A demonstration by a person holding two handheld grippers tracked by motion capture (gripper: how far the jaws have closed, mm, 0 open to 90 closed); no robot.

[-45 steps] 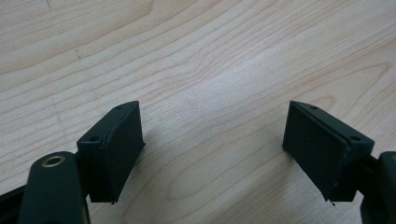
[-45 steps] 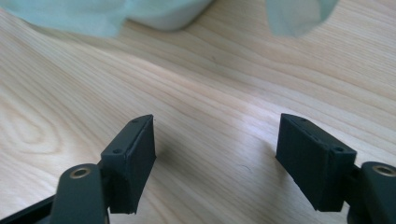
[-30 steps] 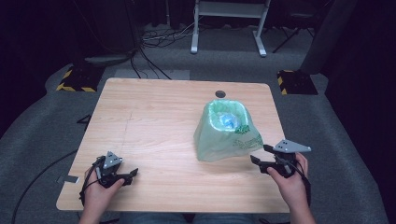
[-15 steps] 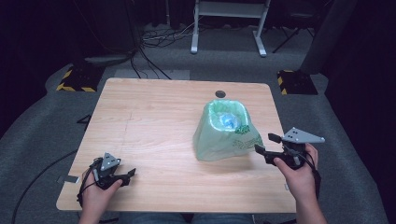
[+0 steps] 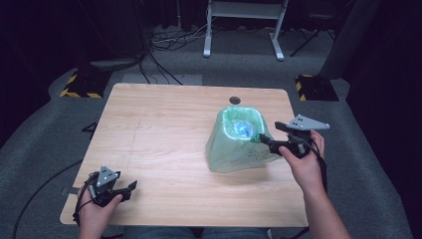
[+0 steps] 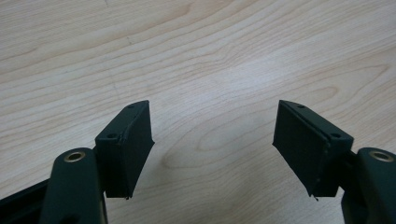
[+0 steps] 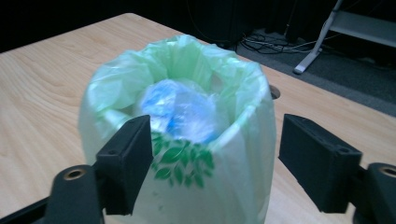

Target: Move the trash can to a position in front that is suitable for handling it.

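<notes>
Right gripper [image 5: 265, 141] now nearer the bin [image 7: 187, 130]; blue wad [image 7: 180, 109] inside.

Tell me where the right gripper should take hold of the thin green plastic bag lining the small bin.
Probably the folded-over bag edge at the rim nearest the right gripper, coming in from that side. Its open jaws already face that rim, where the film drapes loose outside the bin; the crumpled blue-white wad fills the middle.
</notes>
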